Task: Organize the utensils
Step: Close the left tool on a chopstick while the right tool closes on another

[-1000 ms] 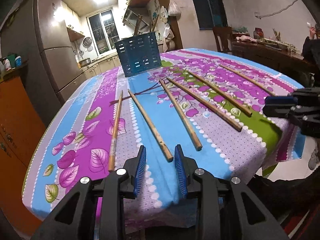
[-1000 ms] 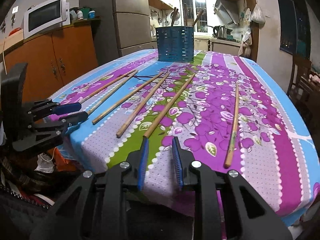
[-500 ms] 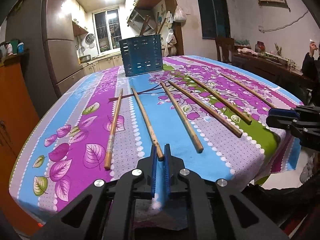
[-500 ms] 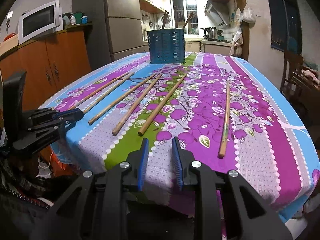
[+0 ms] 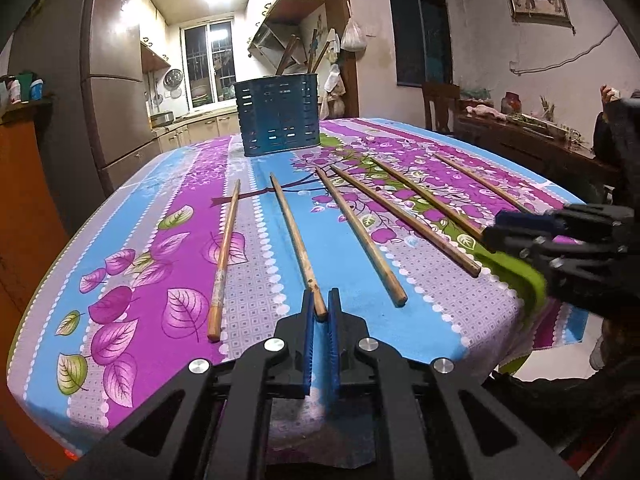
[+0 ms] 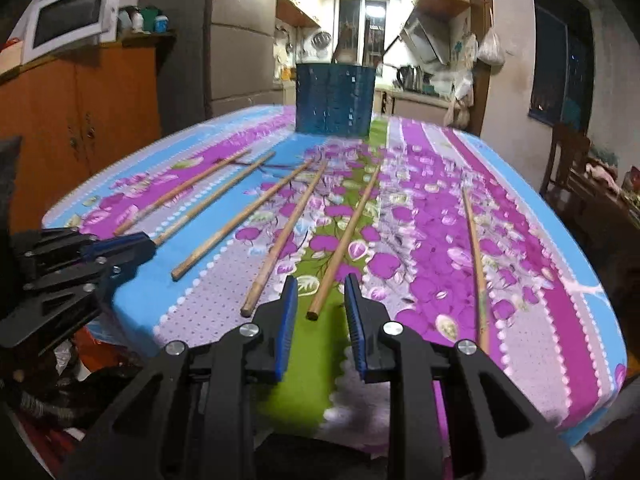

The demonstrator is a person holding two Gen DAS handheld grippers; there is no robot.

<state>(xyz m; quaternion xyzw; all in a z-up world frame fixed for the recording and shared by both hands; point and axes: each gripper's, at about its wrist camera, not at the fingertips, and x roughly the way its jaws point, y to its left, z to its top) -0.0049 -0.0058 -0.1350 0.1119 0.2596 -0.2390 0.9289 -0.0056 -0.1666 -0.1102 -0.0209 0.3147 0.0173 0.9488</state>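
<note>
Left gripper (image 5: 319, 309) fingers just clamped on the near end of the 2nd chopstick (image 5: 294, 236) from frame left, rest fanned across the counter (image 5: 132, 280) w/ blue holder (image 5: 277, 114) top center; right gripper (image 6: 320, 300) part-open, empty, straddling a chopstick tip (image 6: 313, 314).

Bright ceiling glare, fisheye edges, right view blurred.

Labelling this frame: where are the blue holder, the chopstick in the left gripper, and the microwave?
Blue holder (image 5: 278, 114), left wrist view, front wall.
Chopstick (image 5: 294, 236), left wrist view, mid-shaft.
Microwave (image 6: 68, 16), right wrist view, door.
</note>
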